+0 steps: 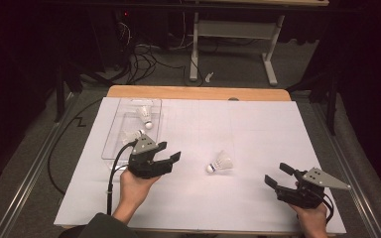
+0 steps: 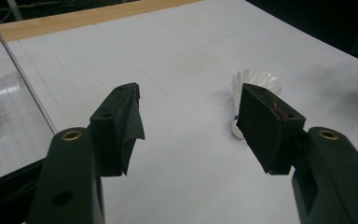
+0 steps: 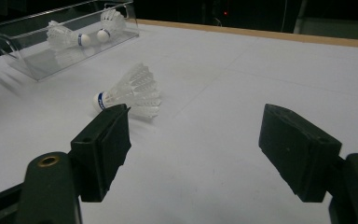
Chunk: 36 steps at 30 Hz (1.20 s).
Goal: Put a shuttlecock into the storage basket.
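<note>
A white shuttlecock (image 1: 220,162) (image 2: 254,84) (image 3: 133,91) lies on its side near the middle of the white table cover, cork toward the left. A clear plastic tray (image 1: 114,130) (image 3: 14,37) at the back left holds two more shuttlecocks (image 1: 145,116) (image 1: 131,135) (image 3: 63,37) (image 3: 112,21). My left gripper (image 1: 168,151) (image 2: 189,126) stands open just right of the tray's near end, well left of the loose shuttlecock, with nothing between its jaws. My right gripper (image 1: 278,174) (image 3: 193,144) is open near the front right, to the right of the shuttlecock, also holding nothing.
The white cover (image 1: 258,129) spans a wooden table whose far edge (image 1: 198,92) shows bare. A black cable (image 1: 114,168) trails from the left gripper. Beyond the table are a white desk frame (image 1: 194,44) and loose cables (image 1: 144,59) on the floor.
</note>
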{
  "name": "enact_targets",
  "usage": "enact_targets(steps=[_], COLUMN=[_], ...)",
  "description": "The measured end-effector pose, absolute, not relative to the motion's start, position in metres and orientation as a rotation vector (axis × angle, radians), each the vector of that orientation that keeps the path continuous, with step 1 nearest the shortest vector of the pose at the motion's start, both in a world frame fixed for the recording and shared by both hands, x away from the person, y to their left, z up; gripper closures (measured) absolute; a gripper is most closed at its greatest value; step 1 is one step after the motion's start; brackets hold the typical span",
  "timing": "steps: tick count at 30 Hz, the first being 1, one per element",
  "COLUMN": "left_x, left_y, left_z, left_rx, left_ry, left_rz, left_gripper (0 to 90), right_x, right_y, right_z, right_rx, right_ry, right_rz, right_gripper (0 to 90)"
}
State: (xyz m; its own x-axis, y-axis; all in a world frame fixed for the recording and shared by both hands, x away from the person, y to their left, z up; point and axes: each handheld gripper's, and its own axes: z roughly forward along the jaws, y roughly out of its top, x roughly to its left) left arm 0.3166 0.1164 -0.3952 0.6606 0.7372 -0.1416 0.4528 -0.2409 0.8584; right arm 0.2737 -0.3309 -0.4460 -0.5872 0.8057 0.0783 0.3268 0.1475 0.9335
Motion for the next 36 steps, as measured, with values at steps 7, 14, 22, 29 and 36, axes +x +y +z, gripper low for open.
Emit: enact_targets(steps=[7,14,22,29,36], left_x=[0.319,0.322,0.327,0.330,0.333], left_y=[0.112,0.106,0.098,0.094,0.090], left_z=[-0.394,-0.393,-0.392,-0.392,-0.394], left_rx=[1.893,1.900,1.914,1.925,1.934], left_ry=[0.930,0.920,0.905,0.898,0.897], left_rz=[0.354,0.347,0.337,0.327,0.313], left_gripper=[39.9,39.9,39.9,39.8,39.8], right_x=[0.274,0.274,0.274,0.274,0.274], right_y=[-0.331,-0.331,-0.331,-0.331,-0.331], right_z=[-0.446,-0.446,-0.447,-0.447,-0.447], right_rx=[1.081,1.083,1.088,1.086,1.087], right_ry=[1.989,1.991,1.995,1.996,1.996], right_rz=[1.435,1.433,1.429,1.427,1.427], right_gripper=[25.2,25.2,25.2,25.2,25.2])
